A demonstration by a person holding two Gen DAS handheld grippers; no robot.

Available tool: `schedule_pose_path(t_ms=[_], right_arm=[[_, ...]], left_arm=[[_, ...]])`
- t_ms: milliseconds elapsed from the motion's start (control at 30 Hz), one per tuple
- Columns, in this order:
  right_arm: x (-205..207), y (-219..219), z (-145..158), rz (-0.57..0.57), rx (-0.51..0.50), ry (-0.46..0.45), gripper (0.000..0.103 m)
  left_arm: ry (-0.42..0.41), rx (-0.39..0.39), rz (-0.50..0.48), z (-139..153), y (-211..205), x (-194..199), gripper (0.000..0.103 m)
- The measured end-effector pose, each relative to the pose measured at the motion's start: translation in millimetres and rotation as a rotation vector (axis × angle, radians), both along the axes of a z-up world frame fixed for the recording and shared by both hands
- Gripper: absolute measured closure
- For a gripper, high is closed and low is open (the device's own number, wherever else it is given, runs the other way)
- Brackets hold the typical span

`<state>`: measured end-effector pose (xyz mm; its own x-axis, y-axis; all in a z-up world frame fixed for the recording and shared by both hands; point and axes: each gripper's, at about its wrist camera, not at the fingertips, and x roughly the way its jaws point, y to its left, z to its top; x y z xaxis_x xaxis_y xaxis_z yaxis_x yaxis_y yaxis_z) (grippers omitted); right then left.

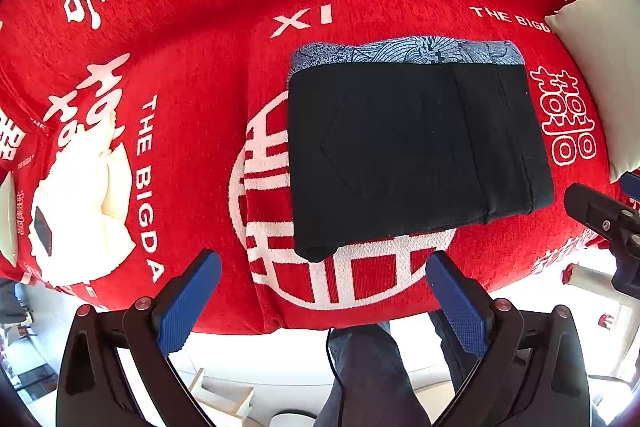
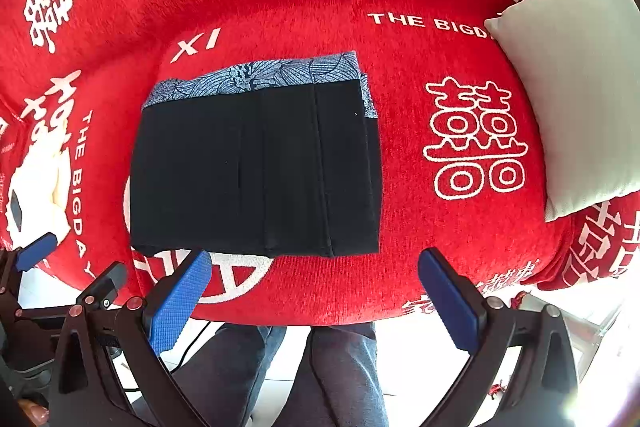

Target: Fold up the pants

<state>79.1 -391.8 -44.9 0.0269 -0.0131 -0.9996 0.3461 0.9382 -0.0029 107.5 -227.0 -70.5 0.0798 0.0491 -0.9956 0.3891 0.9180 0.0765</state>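
The black pants [image 1: 408,155] lie folded into a flat rectangle on the red sofa cover, with a blue patterned lining strip [image 1: 404,51] showing along the far edge. The right wrist view shows the same folded pants [image 2: 256,171] left of centre. My left gripper [image 1: 324,273] hovers open just short of the pants' near edge, holding nothing. My right gripper [image 2: 314,269] is open too, its left blue pad [image 2: 180,303] close to the pants' near edge, not touching them. The right gripper's black body [image 1: 604,219] shows at the right edge of the left wrist view.
A red cover with white characters [image 2: 472,139] drapes the sofa seat and back. A pale cushion [image 2: 576,83] leans at the right. A white plush item [image 1: 80,203] with a dark phone-like object lies at the left. A person's legs in jeans [image 2: 280,371] stand below the front edge.
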Motion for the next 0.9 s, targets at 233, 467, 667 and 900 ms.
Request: schedule_pose_path(t_ms=[233, 467, 667, 900], right_arm=[[-0.7, 0.2, -0.1, 0.004, -0.001, -0.001, 0.000], [-0.4, 2.0, 0.5, 0.005, -0.004, -0.005, 0.000], [-1.5, 2.6, 1.2, 0.005, -0.007, -0.008, 0.000], [-2.3, 2.8, 1.9, 0.004, -0.006, -0.010, 0.000]], left_arm=[[0.000, 0.002, -0.010, 0.7, 0.2, -1.0, 0.000], [-0.008, -0.001, -0.014, 3.4, -0.5, -2.5, 0.000], [-0.009, -0.005, -0.018, 3.8, 0.3, -3.9, 0.000], [-0.013, -0.005, -0.023, 4.7, -1.0, -4.3, 0.000]])
